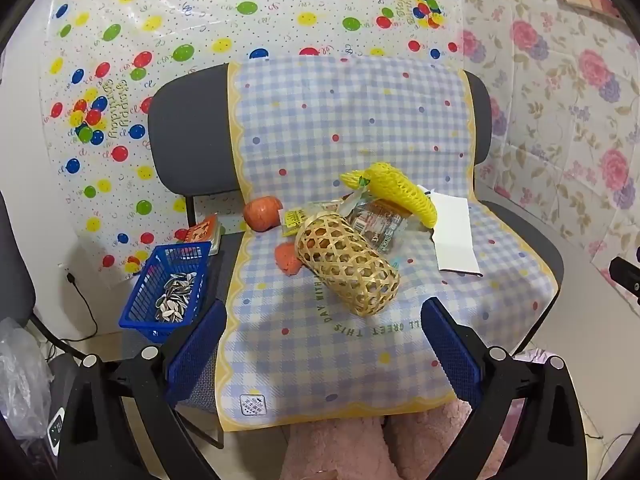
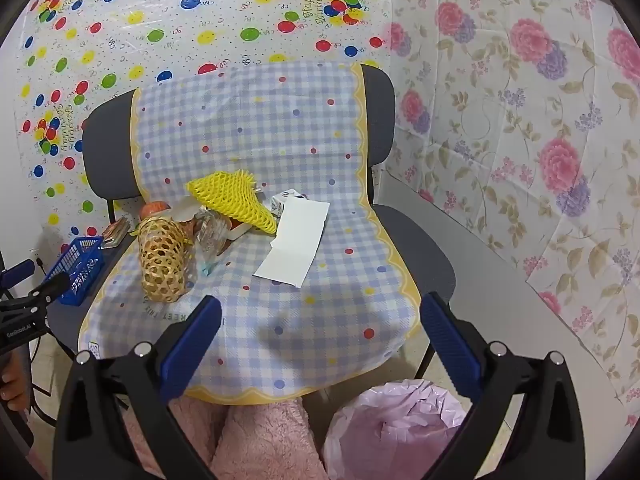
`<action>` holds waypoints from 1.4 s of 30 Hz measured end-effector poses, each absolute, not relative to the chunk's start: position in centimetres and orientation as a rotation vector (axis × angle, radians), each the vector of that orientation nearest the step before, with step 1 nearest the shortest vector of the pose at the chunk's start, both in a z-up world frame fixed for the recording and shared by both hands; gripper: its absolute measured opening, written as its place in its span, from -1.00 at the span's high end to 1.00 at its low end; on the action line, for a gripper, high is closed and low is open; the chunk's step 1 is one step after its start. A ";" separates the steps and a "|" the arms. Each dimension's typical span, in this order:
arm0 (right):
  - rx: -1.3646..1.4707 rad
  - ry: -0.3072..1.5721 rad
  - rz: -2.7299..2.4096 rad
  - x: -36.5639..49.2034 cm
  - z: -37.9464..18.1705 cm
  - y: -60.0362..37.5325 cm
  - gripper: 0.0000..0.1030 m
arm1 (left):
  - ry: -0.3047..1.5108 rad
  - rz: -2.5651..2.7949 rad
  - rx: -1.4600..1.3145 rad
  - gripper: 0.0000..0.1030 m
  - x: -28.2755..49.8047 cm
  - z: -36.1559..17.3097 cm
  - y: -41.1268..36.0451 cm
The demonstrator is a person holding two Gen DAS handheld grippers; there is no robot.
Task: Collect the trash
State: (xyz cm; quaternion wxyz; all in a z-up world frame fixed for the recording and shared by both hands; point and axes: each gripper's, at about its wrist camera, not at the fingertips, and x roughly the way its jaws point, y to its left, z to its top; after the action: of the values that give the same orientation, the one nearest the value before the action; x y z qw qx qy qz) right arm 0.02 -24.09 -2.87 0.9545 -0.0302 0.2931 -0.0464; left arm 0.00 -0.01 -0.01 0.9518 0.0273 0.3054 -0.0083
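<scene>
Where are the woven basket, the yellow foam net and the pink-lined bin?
Woven basket point(image 1: 347, 266): left wrist view, middle of its side.
Yellow foam net point(image 1: 400, 191): left wrist view, mid-body.
Bin point(image 2: 394, 424): right wrist view, on the pink liner.

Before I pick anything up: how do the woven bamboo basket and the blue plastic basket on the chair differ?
The woven bamboo basket is tan and cylindrical; the blue plastic basket is rectangular with a grid wall. The bamboo basket lies tipped on its side on the checked cloth, while the blue one stands upright on the bare seat beside the cloth. The blue one holds sunflower seed shells; what is inside the bamboo one is unclear. Both have open lattice walls.
</scene>
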 end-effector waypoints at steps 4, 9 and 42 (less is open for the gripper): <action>-0.057 0.602 -0.095 0.1 -3.1 -24.1 -0.89 | 0.617 -0.015 0.059 -0.88 0.0 0.0 0.0; -0.062 0.609 -0.100 0.6 -3.6 -24.3 -0.89 | 0.620 -0.014 0.065 -0.88 0.0 0.0 -0.1; -0.059 0.626 -0.104 0.7 -3.8 -24.0 -0.89 | 0.641 -0.010 0.060 -0.87 0.7 -0.9 0.8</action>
State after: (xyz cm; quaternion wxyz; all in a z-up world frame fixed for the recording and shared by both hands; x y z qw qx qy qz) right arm 0.70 -24.00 -3.83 0.9497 -0.0291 0.3076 -0.0509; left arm 0.68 0.83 -0.90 0.9487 0.0296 0.3148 -0.0049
